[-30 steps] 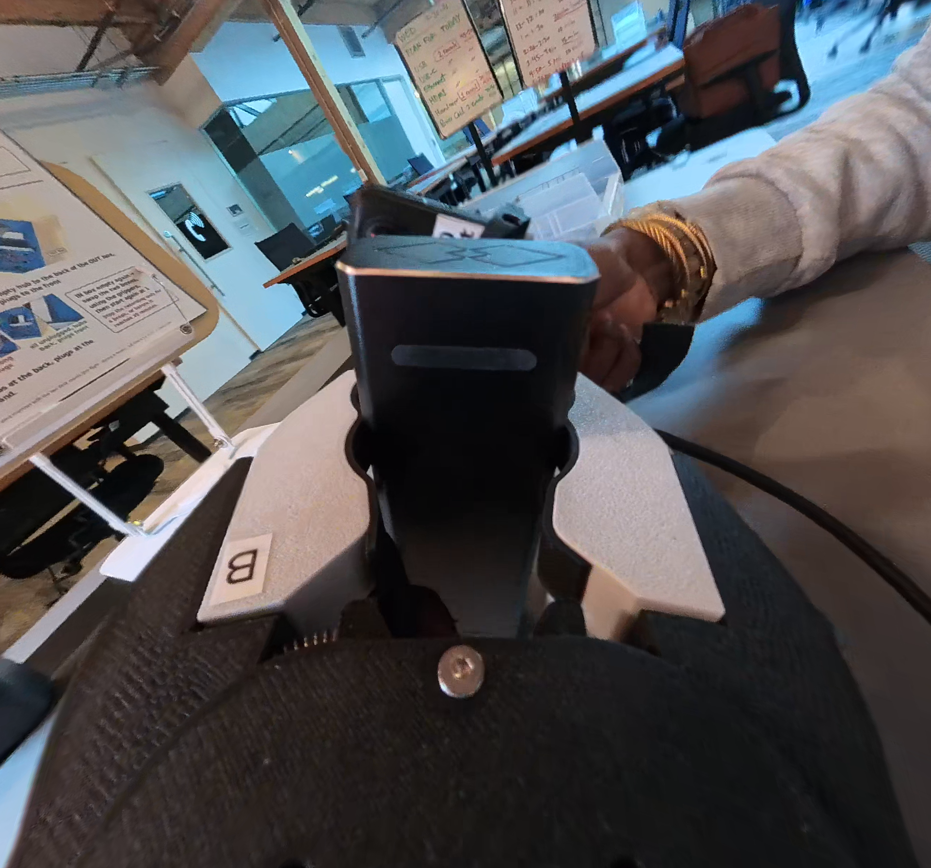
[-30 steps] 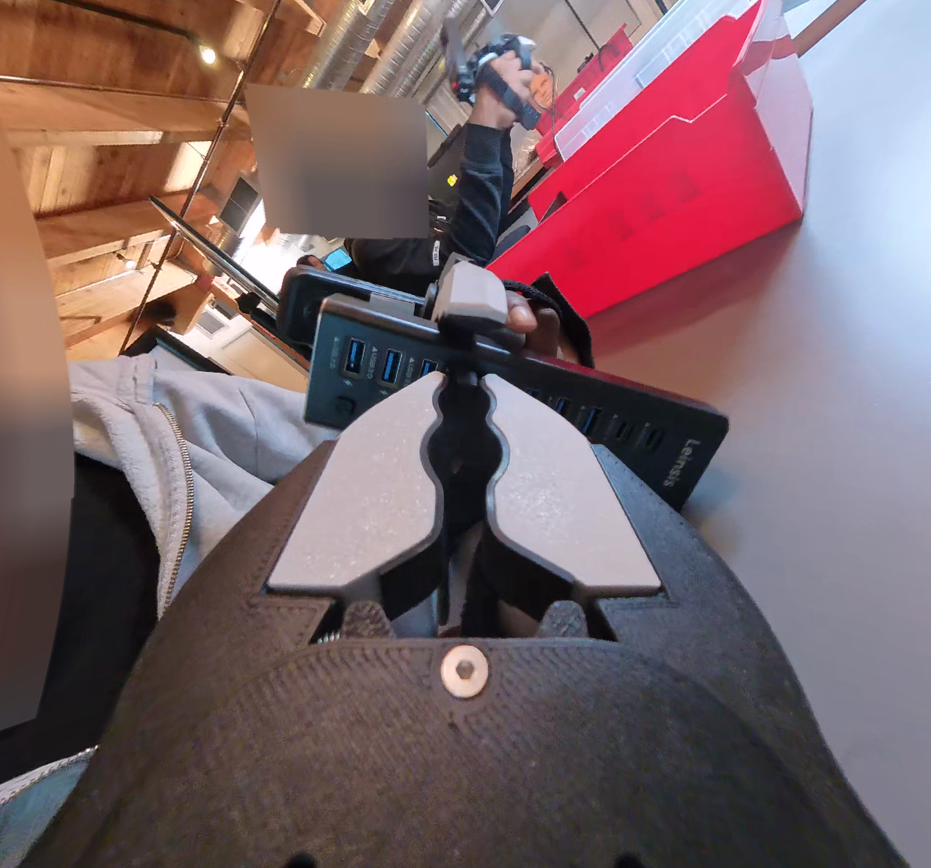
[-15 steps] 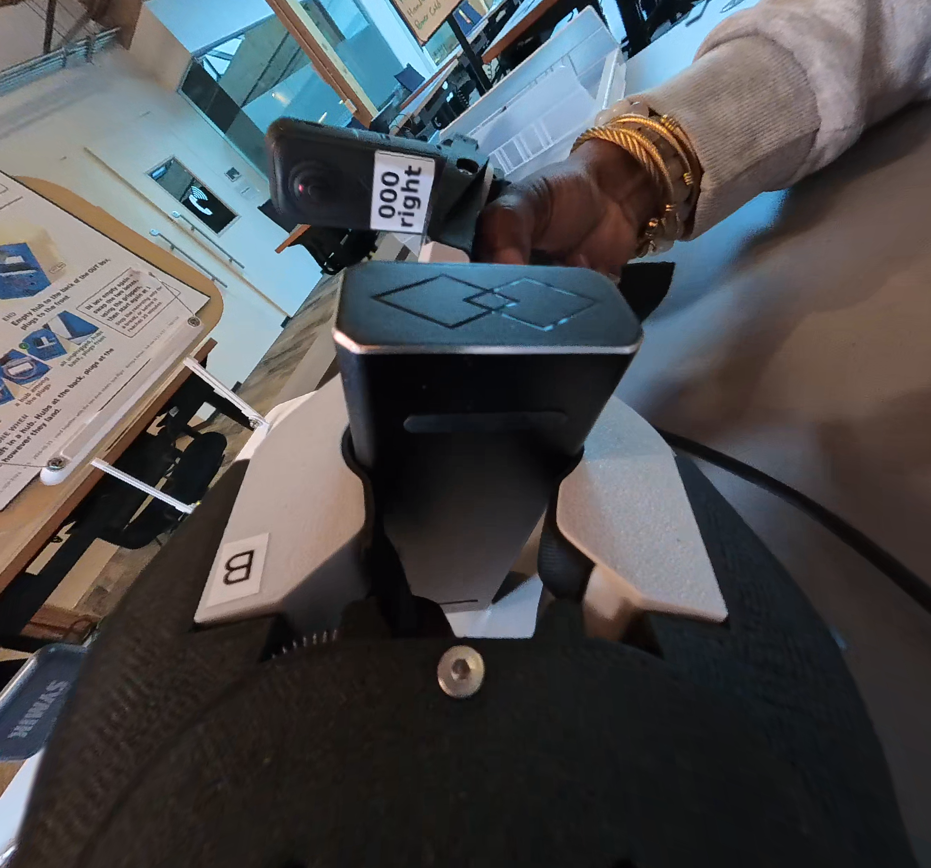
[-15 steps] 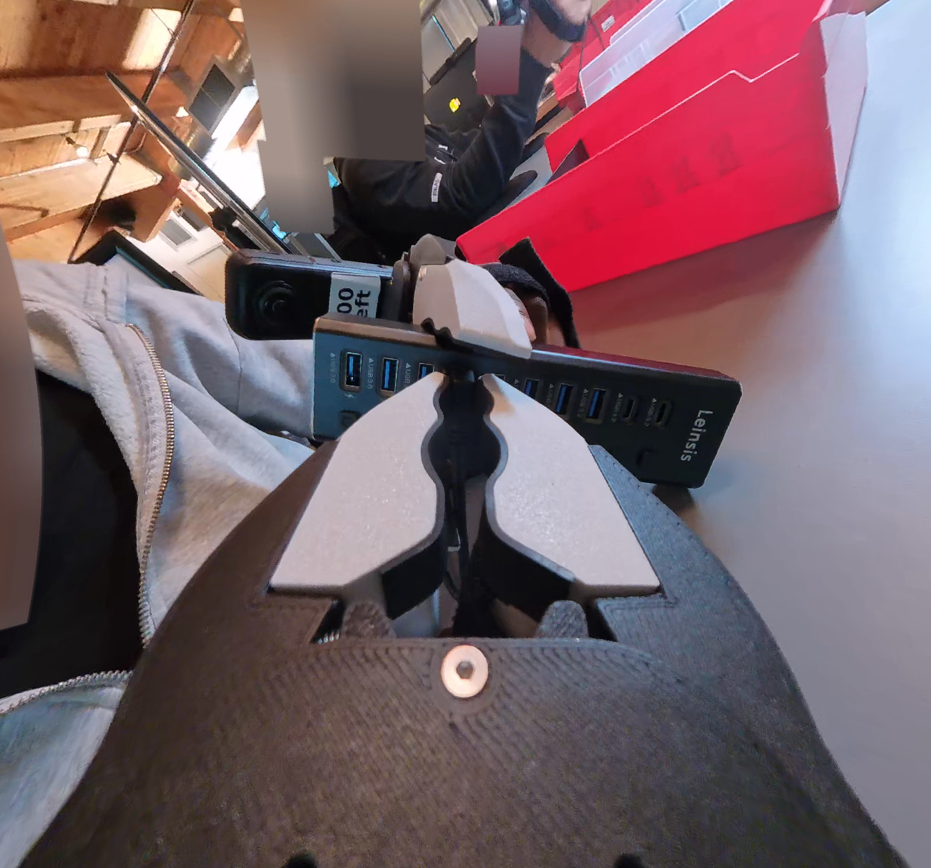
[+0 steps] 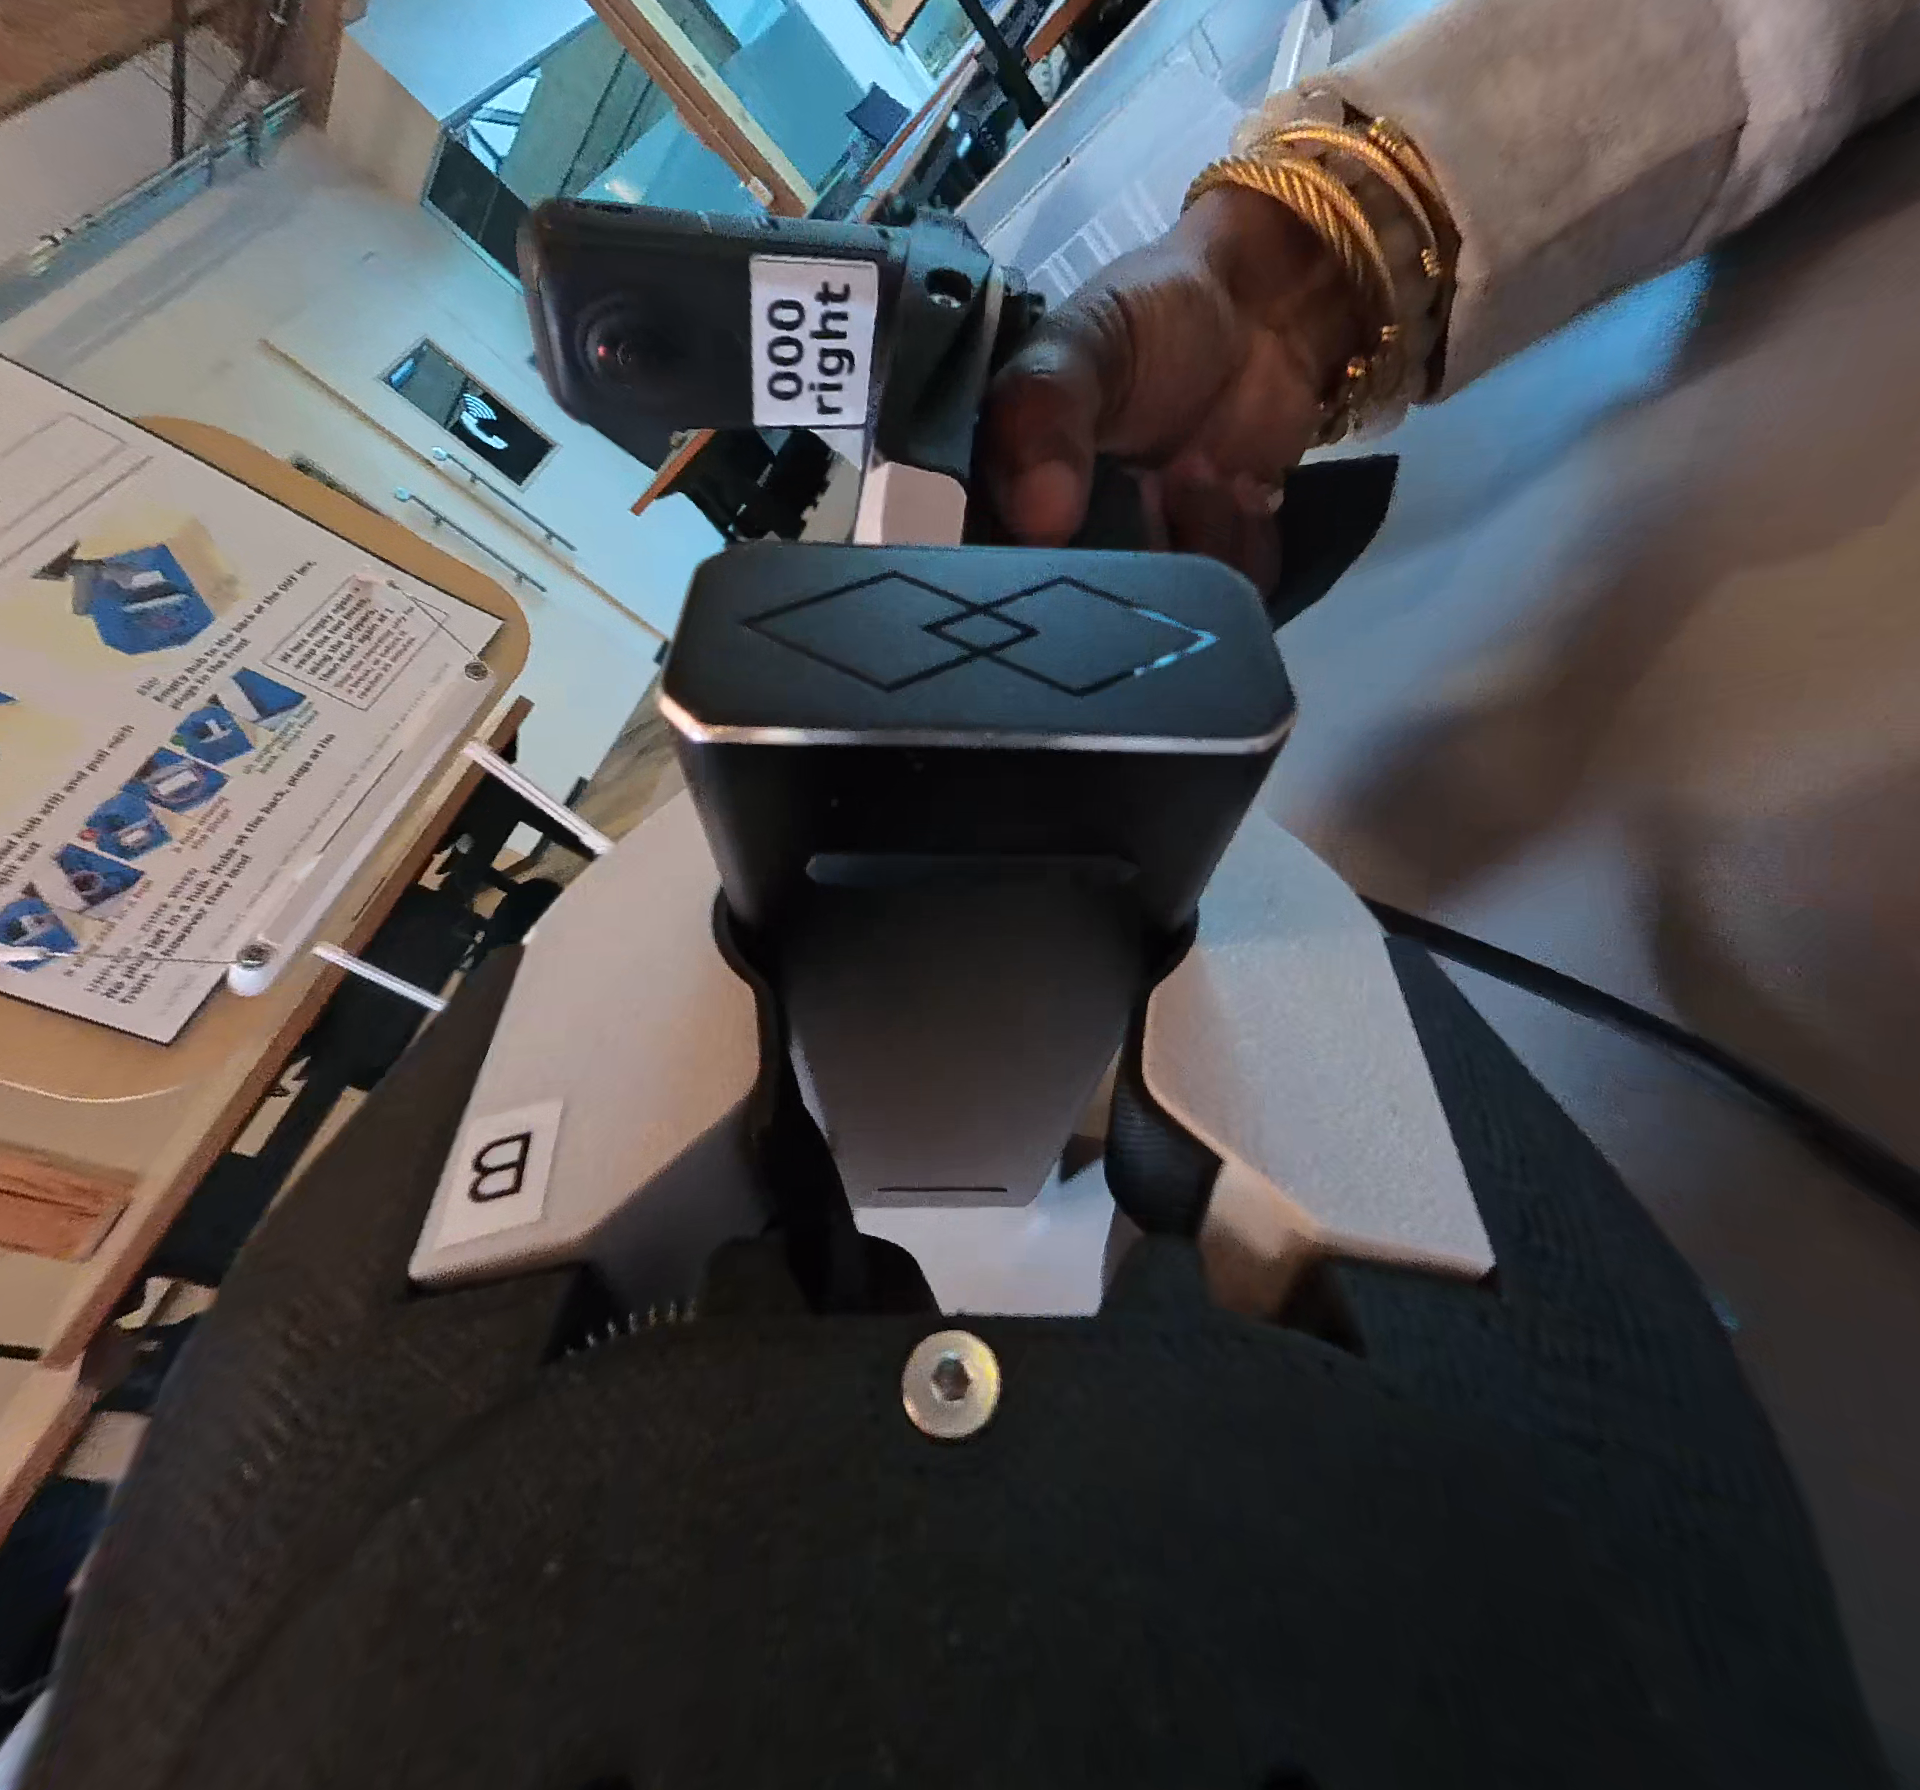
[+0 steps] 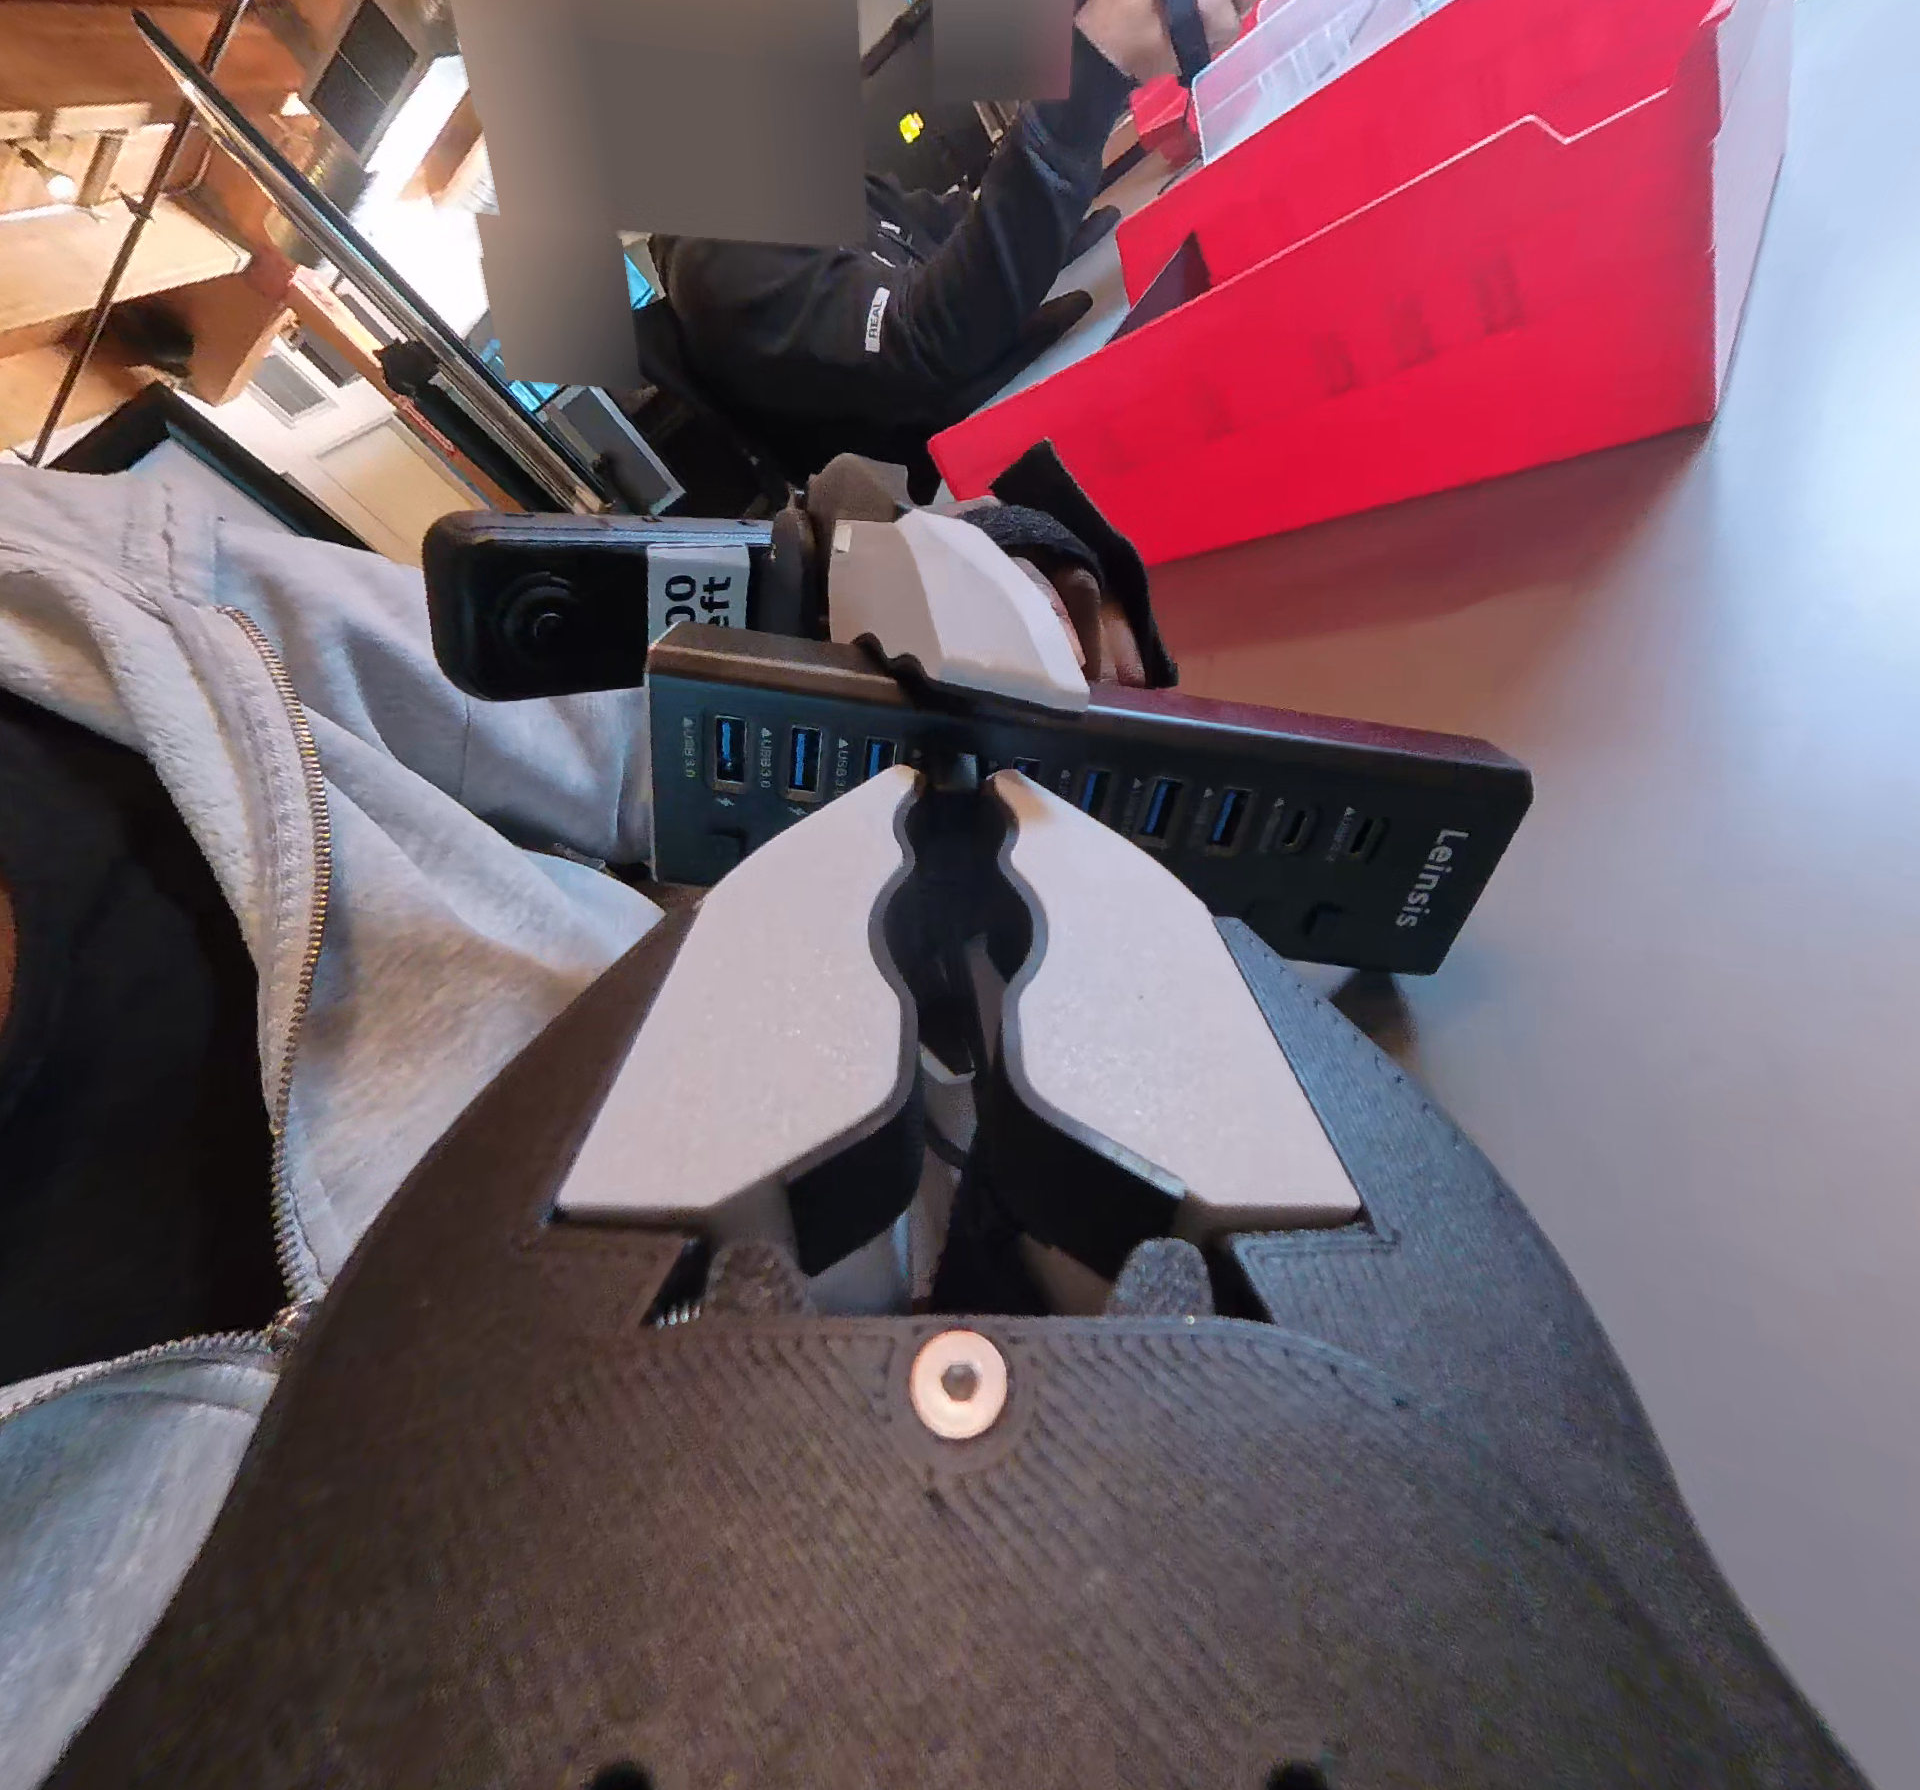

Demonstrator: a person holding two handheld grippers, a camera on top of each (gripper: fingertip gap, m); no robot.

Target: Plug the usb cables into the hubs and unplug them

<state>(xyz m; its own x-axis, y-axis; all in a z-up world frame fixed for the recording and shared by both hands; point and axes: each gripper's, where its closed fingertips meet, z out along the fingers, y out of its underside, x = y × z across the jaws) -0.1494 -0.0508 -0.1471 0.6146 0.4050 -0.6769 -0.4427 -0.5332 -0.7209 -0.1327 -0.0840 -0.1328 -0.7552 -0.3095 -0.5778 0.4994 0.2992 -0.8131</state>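
A long black USB hub (image 6: 1299, 805) with a row of blue ports is held above the grey table. My left gripper (image 5: 961, 919) is shut on the hub (image 5: 977, 639), seen end-on; one of its grey fingers (image 6: 966, 618) shows clamped over the hub's top edge. My right gripper (image 6: 951, 784) is shut on a black USB plug (image 6: 951, 899), whose tip meets the port row near the hub's middle. How deep it sits is hidden. The right gripper's camera (image 5: 717, 327) and the hand (image 5: 1164, 369) holding it show beyond the hub.
A black cable (image 5: 1662, 1044) runs over the table at the right. A red box (image 6: 1403, 317) with clear trays stands behind the hub. A person in black (image 6: 831, 306) works beyond it. An instruction board (image 5: 208, 732) stands at the left. Less than 4 cm separates the two grippers' tips.
Both grippers have kept their hold while both views tilted. The hub's port face now shows more fully, and the right gripper's camera and hand have come into fuller view behind the hub.
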